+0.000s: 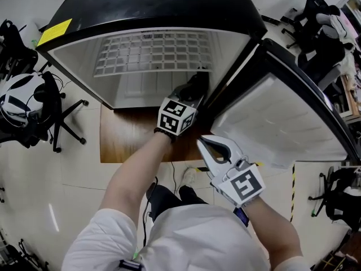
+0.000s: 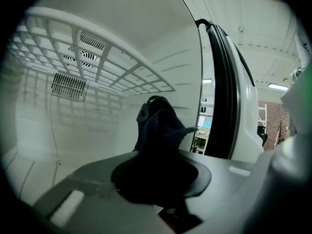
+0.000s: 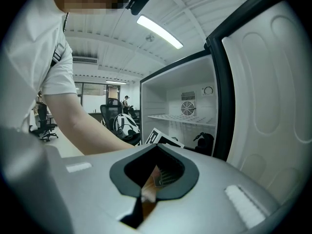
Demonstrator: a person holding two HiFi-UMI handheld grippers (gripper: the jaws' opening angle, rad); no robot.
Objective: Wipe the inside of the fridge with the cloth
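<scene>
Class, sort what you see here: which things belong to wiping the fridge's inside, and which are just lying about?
Job in hand:
fridge
wire shelf
dark cloth
left gripper, shut on the dark cloth

Just about:
white helmet
office chair
right gripper, shut, empty

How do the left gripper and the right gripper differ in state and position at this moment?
The left gripper reaches into the fridge, below its wire shelf; the right gripper hangs outside, near the open door. The left gripper's fingers are closed on the dark cloth; the right gripper's fingers are shut together, empty. Both point toward the fridge interior.
</scene>
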